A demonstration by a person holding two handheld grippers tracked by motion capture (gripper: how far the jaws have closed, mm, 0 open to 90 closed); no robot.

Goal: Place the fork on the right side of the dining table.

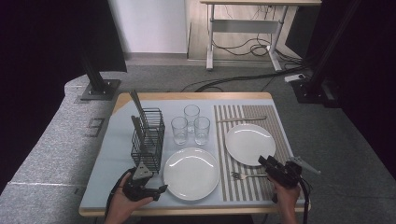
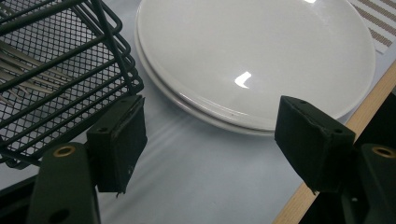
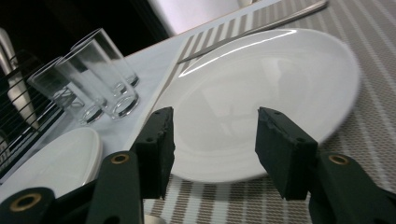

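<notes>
Standing: wire caddy (image 1: 148, 135) | holds cutlery (image 1: 137, 103) (upright) | plates empty

The two plates, one on the striped mat (image 1: 249, 142) and one on the pale cloth (image 1: 191, 172), look like glossy white ceramic with bright highlights. The three glasses (image 1: 190, 123) are clear and smooth. The basket (image 1: 148, 135) is matt black wire mesh. The fork (image 1: 247, 176) is shiny metal. The placemat (image 1: 275, 121) looks woven and ribbed. The table edge (image 1: 196, 95) is pale wood. The gripper pads (image 3: 285, 154) are matt black and slightly rough.
</notes>
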